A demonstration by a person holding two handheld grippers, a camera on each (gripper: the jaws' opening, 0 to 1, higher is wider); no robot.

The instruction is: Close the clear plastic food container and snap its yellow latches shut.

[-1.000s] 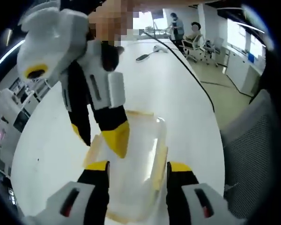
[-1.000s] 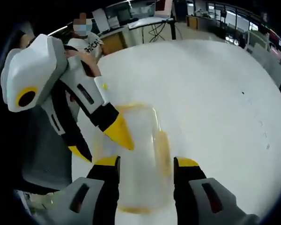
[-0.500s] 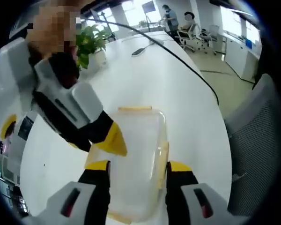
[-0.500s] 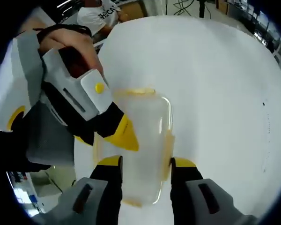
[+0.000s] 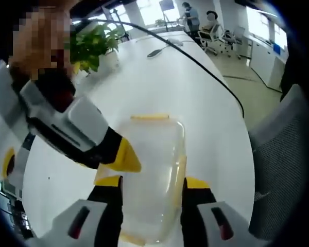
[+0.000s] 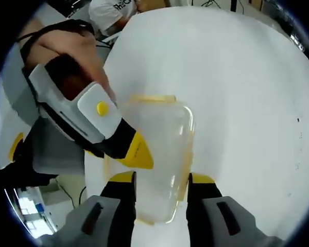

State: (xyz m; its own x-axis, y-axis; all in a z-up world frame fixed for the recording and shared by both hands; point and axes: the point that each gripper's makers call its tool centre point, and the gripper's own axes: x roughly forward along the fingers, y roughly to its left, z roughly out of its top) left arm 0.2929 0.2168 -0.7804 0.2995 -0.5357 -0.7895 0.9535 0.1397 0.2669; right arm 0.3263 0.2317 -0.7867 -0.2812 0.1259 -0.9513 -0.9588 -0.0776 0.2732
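The clear plastic container (image 5: 153, 154) lies on the white table with its lid on, and yellow latches show at its far end (image 5: 150, 117) and right side (image 5: 179, 172). My left gripper (image 5: 150, 182) is open, its jaws standing astride the container's near part. From the left, a yellow fingertip (image 5: 126, 156) of my right gripper rests over the lid's left edge. In the right gripper view the same container (image 6: 162, 139) sits between the jaws of my open right gripper (image 6: 162, 179). There the left gripper's yellow fingertip (image 6: 137, 153) lies on the lid's left side.
The white table (image 5: 159, 77) stretches far ahead, with a potted plant (image 5: 90, 43) and a black cable (image 5: 206, 67) on it. A grey mesh chair (image 5: 283, 154) stands at the right. A hand (image 6: 67, 49) holds the left gripper, and people sit at the back (image 5: 193, 20).
Each gripper has tilted from steep above the container to a low slant, its fingertip now at the lid's left edge. Both cameras moved closer over the container, which stays put.
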